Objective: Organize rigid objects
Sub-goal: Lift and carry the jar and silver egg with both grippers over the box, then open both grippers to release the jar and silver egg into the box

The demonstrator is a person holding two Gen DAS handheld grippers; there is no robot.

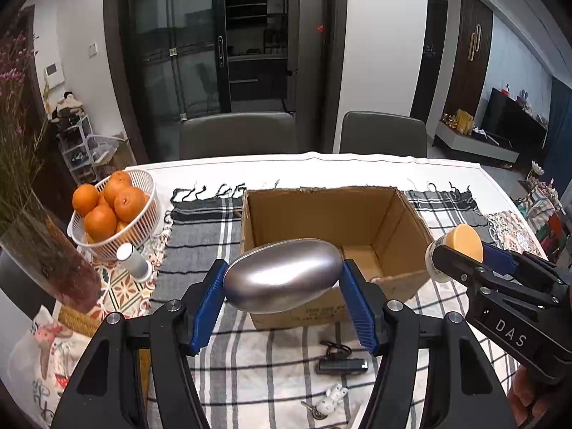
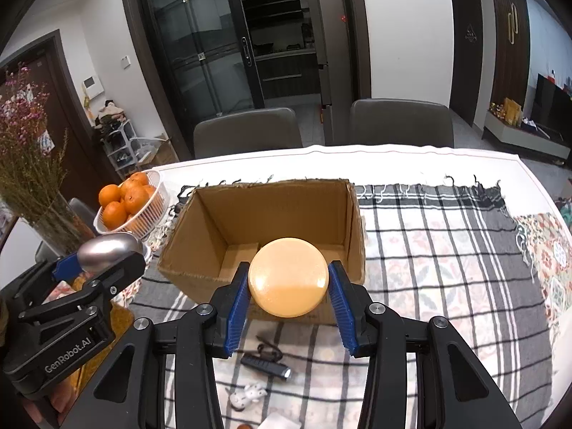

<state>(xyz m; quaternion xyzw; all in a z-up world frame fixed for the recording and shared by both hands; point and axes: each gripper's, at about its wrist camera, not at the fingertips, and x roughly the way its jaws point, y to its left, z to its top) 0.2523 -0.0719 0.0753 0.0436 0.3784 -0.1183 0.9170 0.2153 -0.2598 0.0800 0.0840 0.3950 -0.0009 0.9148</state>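
Observation:
My left gripper (image 1: 284, 277) is shut on a silver egg-shaped case (image 1: 282, 275) and holds it above the near wall of an open cardboard box (image 1: 386, 214). It also shows at the left of the right wrist view (image 2: 107, 250). My right gripper (image 2: 289, 282) is shut on a jar with a round orange-yellow lid (image 2: 288, 277), held just above the near edge of the box (image 2: 200, 214). The jar also shows at the right of the left wrist view (image 1: 457, 250). The box looks empty inside.
A white basket of oranges (image 1: 111, 211) and a white cylinder (image 1: 134, 261) stand left of the box, with a vase of dried flowers (image 1: 46, 261) further left. A black flashlight (image 2: 266, 364) and a small white figurine keychain (image 2: 246, 395) lie on the plaid cloth (image 2: 447, 268) near me.

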